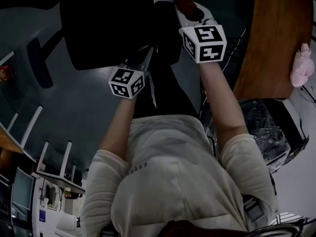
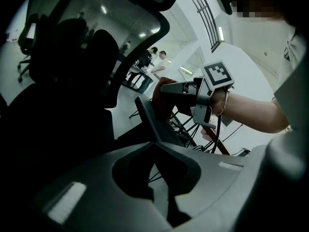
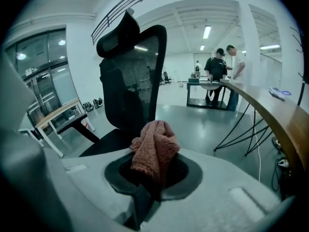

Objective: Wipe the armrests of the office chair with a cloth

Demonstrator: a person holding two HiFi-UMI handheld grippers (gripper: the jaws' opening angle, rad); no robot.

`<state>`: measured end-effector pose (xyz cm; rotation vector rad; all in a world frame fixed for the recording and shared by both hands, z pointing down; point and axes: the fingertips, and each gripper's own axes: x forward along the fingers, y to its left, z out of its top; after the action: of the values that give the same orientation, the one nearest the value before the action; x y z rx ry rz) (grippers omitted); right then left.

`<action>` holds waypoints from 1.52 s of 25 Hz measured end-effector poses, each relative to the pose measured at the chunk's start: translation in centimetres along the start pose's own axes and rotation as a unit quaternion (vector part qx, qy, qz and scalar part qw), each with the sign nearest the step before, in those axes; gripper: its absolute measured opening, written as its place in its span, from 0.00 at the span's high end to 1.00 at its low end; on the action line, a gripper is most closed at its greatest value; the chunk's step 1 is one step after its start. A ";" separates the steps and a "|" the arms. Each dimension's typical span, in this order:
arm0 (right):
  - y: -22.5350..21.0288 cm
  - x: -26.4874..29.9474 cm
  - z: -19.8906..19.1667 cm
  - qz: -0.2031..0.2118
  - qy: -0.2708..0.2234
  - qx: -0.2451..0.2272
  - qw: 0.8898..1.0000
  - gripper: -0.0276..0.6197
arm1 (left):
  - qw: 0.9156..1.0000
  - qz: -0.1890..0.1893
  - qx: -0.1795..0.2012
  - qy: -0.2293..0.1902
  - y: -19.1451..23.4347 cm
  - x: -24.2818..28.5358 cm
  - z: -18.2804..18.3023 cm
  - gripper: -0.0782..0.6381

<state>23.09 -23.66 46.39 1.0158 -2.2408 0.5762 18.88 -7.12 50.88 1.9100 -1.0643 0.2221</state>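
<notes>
The black mesh-backed office chair fills the top of the head view and stands ahead in the right gripper view. A long dark pad that looks like one armrest sticks out at its left. My right gripper is raised beside the chair's right side and is shut on a bunched reddish cloth, which hides its fingertips. The cloth is not touching the chair that I can see. My left gripper points at the seat edge, its jaws together with nothing seen between them.
A wooden desk runs along the right, with a pink object at its edge and black wire legs beneath. A wire basket stands near my right side. Two people stand at a far table. A bench is at left.
</notes>
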 end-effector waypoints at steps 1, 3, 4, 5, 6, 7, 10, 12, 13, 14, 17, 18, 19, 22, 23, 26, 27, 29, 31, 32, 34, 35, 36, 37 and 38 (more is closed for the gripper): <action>0.5 0.6 0.3 0.004 0.001 -0.015 1.000 0.88 | 1.000 0.000 0.004 -0.001 0.3 0.2 0.4 0.87; 1.8 1.6 0.3 0.016 0.007 -0.041 0.999 0.88 | 1.000 -0.002 0.010 -0.002 0.6 0.7 0.9 0.87; 2.5 2.0 0.1 0.024 0.012 -0.047 0.999 0.88 | 1.000 -0.005 0.012 -0.001 0.6 1.0 1.0 0.87; 3.1 2.4 -0.2 0.033 0.017 -0.045 0.998 0.88 | 1.000 -0.009 0.015 0.002 0.5 1.3 1.1 0.87; 3.6 2.7 -0.5 0.042 0.022 -0.038 0.998 0.88 | 1.000 -0.013 0.018 0.005 0.3 1.6 1.0 0.87; 4.0 2.9 -0.9 0.048 0.026 -0.028 0.998 0.88 | 1.000 -0.017 0.022 0.007 0.0 1.9 1.0 0.87; 4.5 3.2 -1.7 0.055 0.030 -0.008 0.998 0.88 | 0.999 -0.020 0.027 0.012 -0.1 2.3 0.7 0.87; 4.9 3.3 -2.0 0.055 0.034 -0.011 0.998 0.88 | 0.999 -0.022 0.025 0.014 0.1 2.2 0.4 0.87; 5.1 3.3 -2.1 0.056 0.038 -0.016 0.998 0.88 | 0.999 -0.022 0.025 0.015 0.2 2.2 0.3 0.87; 5.4 3.3 -2.3 0.059 0.041 -0.020 0.997 0.88 | 0.999 -0.023 0.025 0.016 0.2 2.1 0.2 0.87; 6.3 2.8 -2.8 0.072 0.049 -0.022 0.996 0.88 | 0.999 -0.028 0.014 0.018 0.1 2.0 0.2 0.88; 6.6 2.7 -3.0 0.076 0.048 -0.018 0.996 0.88 | 0.999 -0.030 0.011 0.016 0.2 2.1 0.2 0.88; 6.9 2.4 -3.2 0.080 0.045 -0.010 0.996 0.88 | 0.999 -0.032 0.009 0.015 0.2 2.1 0.3 0.88; 7.9 1.1 -4.3 0.100 0.027 0.031 0.994 0.88 | 0.999 -0.036 0.006 0.011 0.1 2.1 0.2 0.88; 8.2 0.6 -4.8 0.107 0.024 0.036 0.993 0.88 | 0.999 -0.039 0.005 0.010 0.1 2.1 0.1 0.88; 9.4 -0.9 -6.3 0.112 0.022 0.024 0.993 0.88 | 0.999 -0.047 0.010 0.008 0.0 2.0 0.1 0.89; 9.8 -1.4 -6.8 0.110 0.021 0.024 0.993 0.88 | 0.999 -0.048 0.013 0.008 0.0 2.0 0.1 0.89; 10.4 -2.3 -7.7 0.100 0.018 0.035 0.994 0.88 | 0.999 -0.046 0.020 0.010 -0.1 1.8 -0.1 0.89; 10.9 -3.1 -8.4 0.088 0.016 0.055 0.994 0.88 | 0.999 -0.045 0.023 0.008 -0.2 1.7 -0.2 0.89; 11.1 -3.4 -8.8 0.084 0.016 0.065 0.994 0.88 | 0.999 -0.044 0.023 0.007 -0.2 1.7 -0.2 0.89; 11.7 -4.0 -9.5 0.079 0.018 0.077 0.994 0.89 | 0.999 -0.046 0.023 0.006 -0.1 1.6 -0.3 0.89; 12.0 -4.3 -9.8 0.078 0.018 0.078 0.994 0.88 | 0.999 -0.048 0.025 0.006 0.0 1.5 -0.2 0.89; 12.2 -4.7 -10.1 0.075 0.018 0.077 0.994 0.89 | 0.998 -0.050 0.028 0.008 0.0 1.5 -0.2 0.89; 12.4 -5.0 -10.4 0.071 0.018 0.076 0.994 0.89 | 0.998 -0.054 0.031 0.010 -0.1 1.5 -0.2 0.89; 12.4 -5.3 -10.7 0.064 0.016 0.077 0.995 0.89 | 0.998 -0.057 0.035 0.011 -0.1 1.6 -0.1 0.89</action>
<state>19.87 -6.90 48.83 0.9333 -2.2736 0.8254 19.93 -7.90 51.74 2.0192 -0.9398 0.2170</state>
